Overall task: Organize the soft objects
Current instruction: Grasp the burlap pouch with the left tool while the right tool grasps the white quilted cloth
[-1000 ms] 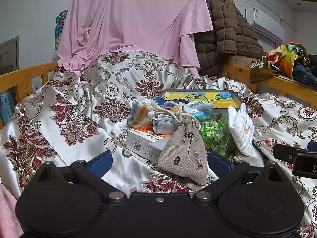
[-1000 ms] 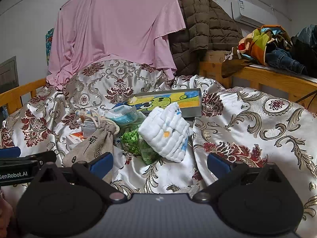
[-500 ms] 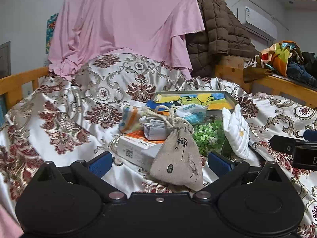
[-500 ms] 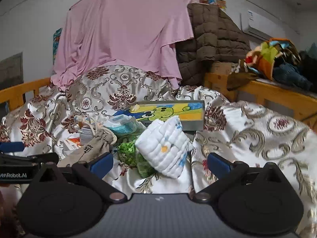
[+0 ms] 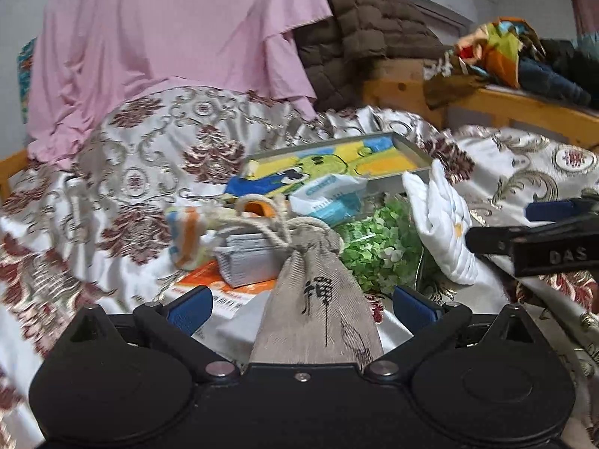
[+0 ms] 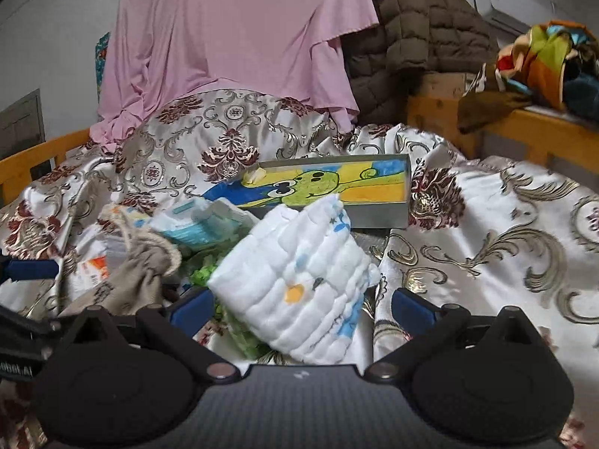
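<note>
A beige drawstring pouch (image 5: pixel 318 299) with black characters lies on the patterned bedspread, between the wide-open jaws of my left gripper (image 5: pixel 301 308); it also shows in the right wrist view (image 6: pixel 138 280). A folded white quilted cloth (image 6: pixel 299 280) leans on a green leafy bundle (image 5: pixel 382 247), between the open jaws of my right gripper (image 6: pixel 299 307); it shows in the left wrist view (image 5: pixel 445 220) too. A shallow box with a cartoon picture (image 6: pixel 337 187) lies behind the pile.
A blue-white tissue pack (image 5: pixel 329 194), a grey packet (image 5: pixel 251 258), an orange-white box (image 5: pixel 221 292) and a striped cloth (image 5: pixel 185 235) lie in the pile. Pink sheet (image 5: pixel 168 48) and brown jacket (image 5: pixel 359 22) hang behind. Wooden bed rail with clothes (image 6: pixel 539 127) stands right.
Both grippers have moved forward toward the pile. The pouch now sits between the left jaws and the white cloth between the right jaws. Nothing has been gripped.
</note>
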Demonstrator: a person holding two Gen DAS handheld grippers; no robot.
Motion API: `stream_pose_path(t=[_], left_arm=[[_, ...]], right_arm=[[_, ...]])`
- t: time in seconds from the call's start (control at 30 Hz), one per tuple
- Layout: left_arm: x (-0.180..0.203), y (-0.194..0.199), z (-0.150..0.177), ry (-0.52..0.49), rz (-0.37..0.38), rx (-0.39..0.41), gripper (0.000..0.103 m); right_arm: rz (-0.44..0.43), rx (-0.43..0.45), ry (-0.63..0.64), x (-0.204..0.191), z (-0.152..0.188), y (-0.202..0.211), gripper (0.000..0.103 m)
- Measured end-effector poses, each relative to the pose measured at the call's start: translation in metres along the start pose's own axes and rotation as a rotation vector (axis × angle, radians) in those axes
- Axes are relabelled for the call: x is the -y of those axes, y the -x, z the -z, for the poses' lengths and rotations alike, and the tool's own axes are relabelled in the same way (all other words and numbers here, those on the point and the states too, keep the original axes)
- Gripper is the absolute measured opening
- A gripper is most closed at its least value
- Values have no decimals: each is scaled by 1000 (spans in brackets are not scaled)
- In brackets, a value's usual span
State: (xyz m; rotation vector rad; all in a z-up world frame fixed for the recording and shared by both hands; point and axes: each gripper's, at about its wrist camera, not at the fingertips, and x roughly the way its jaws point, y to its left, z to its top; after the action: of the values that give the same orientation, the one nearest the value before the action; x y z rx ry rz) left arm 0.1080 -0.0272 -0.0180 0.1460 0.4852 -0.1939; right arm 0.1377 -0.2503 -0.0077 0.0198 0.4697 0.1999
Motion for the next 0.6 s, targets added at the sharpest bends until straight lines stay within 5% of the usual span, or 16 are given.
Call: stream_pose_path(t=[0.37,0.6], left_arm=[[2,-36,0,-17,15,-77,89],[8,-38,3,-52,6,-95,63]], right_arm=[[-26,-54,-101,13,-3,-41,103],[-70,-85,-181,19,0,-49,98]])
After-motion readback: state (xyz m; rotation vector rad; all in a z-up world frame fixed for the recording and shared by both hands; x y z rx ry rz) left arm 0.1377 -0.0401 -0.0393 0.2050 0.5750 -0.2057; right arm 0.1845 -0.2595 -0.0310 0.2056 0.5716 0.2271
